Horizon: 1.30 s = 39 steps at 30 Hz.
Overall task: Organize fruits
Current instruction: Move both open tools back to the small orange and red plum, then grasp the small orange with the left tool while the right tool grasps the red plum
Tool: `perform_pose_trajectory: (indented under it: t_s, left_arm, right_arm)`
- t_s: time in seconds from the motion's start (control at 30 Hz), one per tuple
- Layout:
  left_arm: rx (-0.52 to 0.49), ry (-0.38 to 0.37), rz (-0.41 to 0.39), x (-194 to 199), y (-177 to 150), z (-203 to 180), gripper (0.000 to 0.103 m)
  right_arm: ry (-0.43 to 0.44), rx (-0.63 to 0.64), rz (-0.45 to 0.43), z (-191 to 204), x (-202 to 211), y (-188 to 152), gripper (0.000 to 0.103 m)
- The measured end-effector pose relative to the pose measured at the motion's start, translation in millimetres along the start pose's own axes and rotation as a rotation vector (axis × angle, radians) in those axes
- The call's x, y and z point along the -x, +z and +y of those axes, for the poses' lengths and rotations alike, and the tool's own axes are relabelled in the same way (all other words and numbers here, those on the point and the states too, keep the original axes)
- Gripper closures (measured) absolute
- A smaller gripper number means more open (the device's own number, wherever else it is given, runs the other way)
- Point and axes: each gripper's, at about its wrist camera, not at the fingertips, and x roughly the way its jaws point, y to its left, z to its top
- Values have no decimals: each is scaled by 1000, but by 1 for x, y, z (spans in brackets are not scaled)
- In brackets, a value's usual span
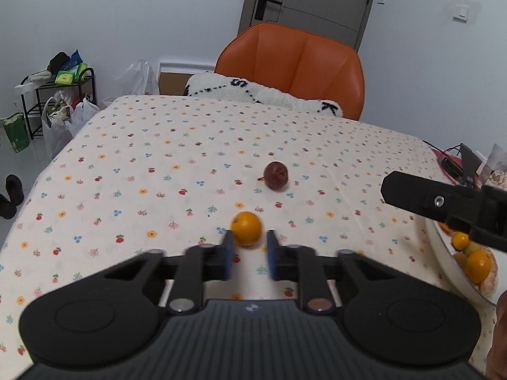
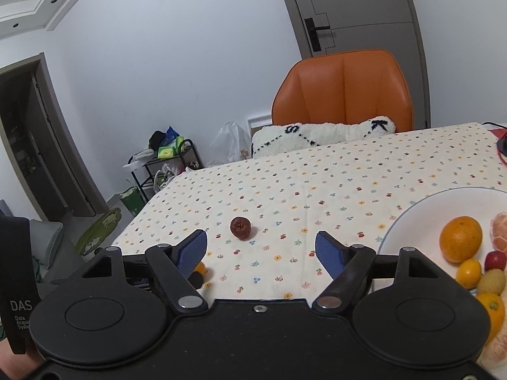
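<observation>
A small orange (image 1: pixel 246 228) lies on the flower-print tablecloth (image 1: pixel 158 171). My left gripper (image 1: pixel 249 236) is open, its blue pads (image 1: pixel 227 253) on either side of the orange's near edge, not touching it. A dark red round fruit (image 1: pixel 276 175) with a short stem sits farther back. In the right wrist view the same dark red fruit (image 2: pixel 240 228) lies just beyond my open, empty right gripper (image 2: pixel 261 239). The small orange (image 2: pixel 202 267) peeks out behind its left finger. A white plate (image 2: pixel 412 212) at the right holds an orange (image 2: pixel 462 239), a strawberry (image 2: pixel 496 260), a peeled citrus (image 2: pixel 500 231) and other fruits.
An orange chair (image 1: pixel 294 60) with a fluffy white cushion (image 1: pixel 263 93) stands at the table's far side. A black rack (image 1: pixel 57 95) and plastic bags sit on the floor to the left. Cables and a red item (image 1: pixel 450 158) lie at the table's far right. The right gripper's finger (image 1: pixel 412 191) hangs above the plate (image 1: pixel 443 250).
</observation>
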Motion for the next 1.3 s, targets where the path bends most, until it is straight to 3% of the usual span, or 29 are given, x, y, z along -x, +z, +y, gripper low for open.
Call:
perform_pose_trajectory:
  t_s: [0.17, 0.5, 1.0, 1.17, 1.27, 1.3]
  left_arm:
    - [17, 5, -24, 2, 8, 8, 97]
    - [67, 3, -29, 0, 20, 31, 97]
    - [74, -8, -33, -1, 23, 45, 93]
    - [69, 10, -28, -4, 25, 47, 93]
    - [71, 24, -31, -4, 27, 47, 93]
    - [70, 28, -32, -4, 27, 46, 93]
  right_arm:
    - [6, 17, 22, 4, -13, 3, 29]
    - [9, 27, 58, 11, -41, 3, 30]
    - [17, 50, 124, 22, -93, 7, 42]
    - [35, 50, 142, 25, -108, 6, 52]
    - [34, 51, 144, 23, -113, 5, 79]
    - [43, 46, 145, 22, -113, 5, 81]
